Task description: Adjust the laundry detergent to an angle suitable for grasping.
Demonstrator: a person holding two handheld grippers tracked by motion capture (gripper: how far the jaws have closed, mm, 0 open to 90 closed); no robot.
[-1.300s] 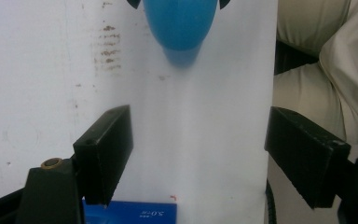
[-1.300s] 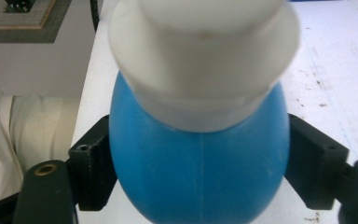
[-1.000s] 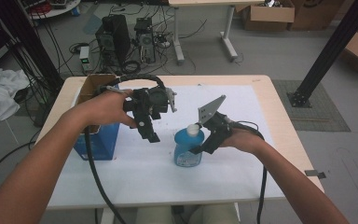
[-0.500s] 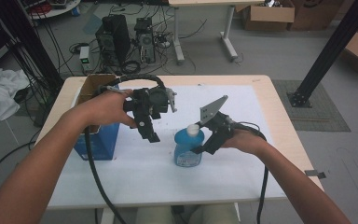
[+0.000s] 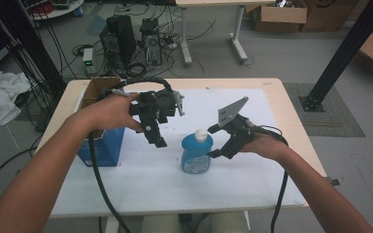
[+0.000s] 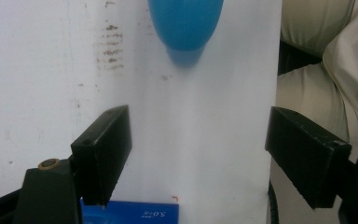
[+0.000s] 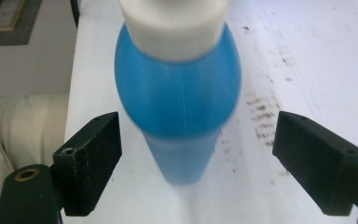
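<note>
White bench holds blue bottle upright. Right gripper jaws just opened, apart either side of it, no contact. Left gripper jaws apart, empty, near blue box.

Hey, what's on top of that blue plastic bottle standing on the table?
A white round cap tops the blue plastic bottle. Whether the cap has an opening or spout on its top face cannot be seen. The bottle's contents are hidden by the blue plastic.
</note>
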